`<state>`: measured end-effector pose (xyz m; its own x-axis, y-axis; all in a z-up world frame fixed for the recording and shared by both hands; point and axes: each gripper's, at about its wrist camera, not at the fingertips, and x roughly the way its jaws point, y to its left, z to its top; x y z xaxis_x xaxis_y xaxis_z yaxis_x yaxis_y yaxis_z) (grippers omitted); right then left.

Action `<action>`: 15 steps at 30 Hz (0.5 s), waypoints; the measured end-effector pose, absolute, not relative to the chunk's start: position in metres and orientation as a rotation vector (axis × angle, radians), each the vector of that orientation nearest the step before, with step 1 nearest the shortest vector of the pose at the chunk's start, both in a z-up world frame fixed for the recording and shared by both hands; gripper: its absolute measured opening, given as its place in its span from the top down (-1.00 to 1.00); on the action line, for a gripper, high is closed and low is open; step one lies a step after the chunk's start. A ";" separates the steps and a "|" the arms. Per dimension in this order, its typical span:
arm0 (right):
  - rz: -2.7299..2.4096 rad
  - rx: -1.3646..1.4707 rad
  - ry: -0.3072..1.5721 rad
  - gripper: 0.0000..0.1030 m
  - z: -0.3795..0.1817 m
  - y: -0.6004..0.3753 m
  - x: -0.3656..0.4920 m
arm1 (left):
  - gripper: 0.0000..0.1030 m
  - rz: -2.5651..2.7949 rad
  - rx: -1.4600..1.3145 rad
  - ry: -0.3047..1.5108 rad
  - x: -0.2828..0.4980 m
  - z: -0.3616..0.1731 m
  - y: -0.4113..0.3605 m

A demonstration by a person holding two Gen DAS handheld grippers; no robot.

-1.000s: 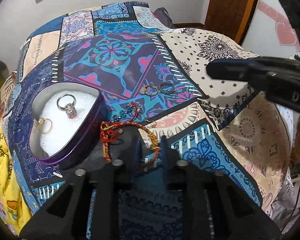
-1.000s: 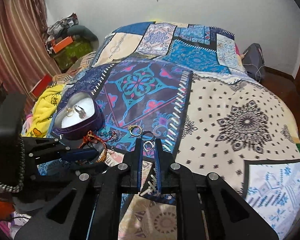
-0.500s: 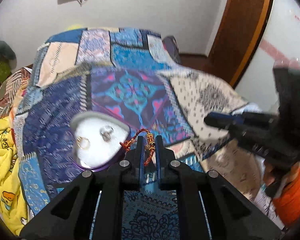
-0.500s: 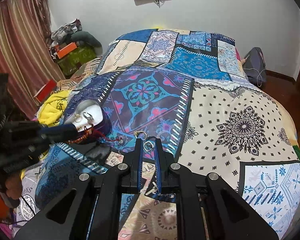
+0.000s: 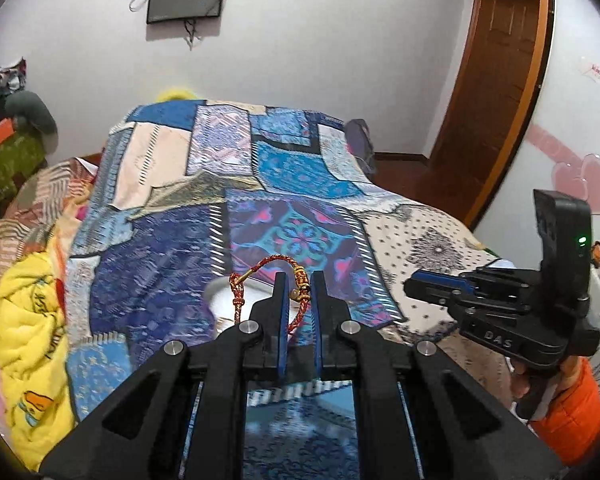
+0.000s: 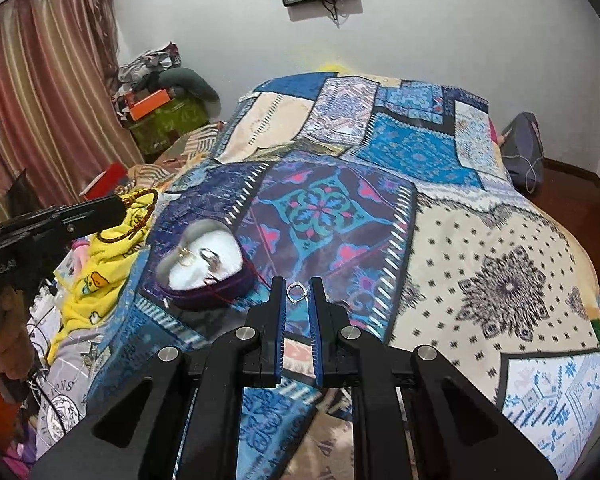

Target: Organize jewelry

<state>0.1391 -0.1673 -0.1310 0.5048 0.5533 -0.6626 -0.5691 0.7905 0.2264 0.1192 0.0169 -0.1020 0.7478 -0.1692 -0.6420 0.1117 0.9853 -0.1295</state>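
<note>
Bracelet (image 5: 296, 286) is hanging pinched in the left gripper (image 5: 299, 280) above the heart box (image 6: 204, 268) on the bedspread (image 6: 480, 240); the right gripper (image 6: 297, 286) is pinching a silver ring (image 6: 297, 292).

so I count one red braided cord bracelet (image 5: 276, 270), one heart-shaped purple box (image 6: 204, 276), three metal rings (image 6: 297, 292)
</note>
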 end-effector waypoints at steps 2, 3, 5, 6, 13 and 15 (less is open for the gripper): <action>0.688 -0.027 0.785 0.81 -0.129 -0.160 0.140 | 0.83 -0.137 -0.075 0.706 0.121 -0.104 0.022; 0.693 -0.029 0.783 0.81 -0.128 -0.157 0.140 | 0.83 -0.126 -0.067 0.704 0.123 -0.106 0.024; 0.705 -0.034 0.776 0.81 -0.125 -0.149 0.141 | 0.83 -0.117 -0.064 0.707 0.127 -0.110 0.030; 0.712 -0.038 0.773 0.81 -0.124 -0.143 0.142 | 0.83 -0.115 -0.067 0.711 0.129 -0.113 0.033; 0.751 -0.064 0.771 0.81 -0.125 -0.114 0.148 | 0.83 -0.124 -0.095 0.753 0.148 -0.136 0.049; 0.757 -0.072 0.776 0.81 -0.127 -0.107 0.149 | 0.83 -0.133 -0.096 0.761 0.153 -0.140 0.050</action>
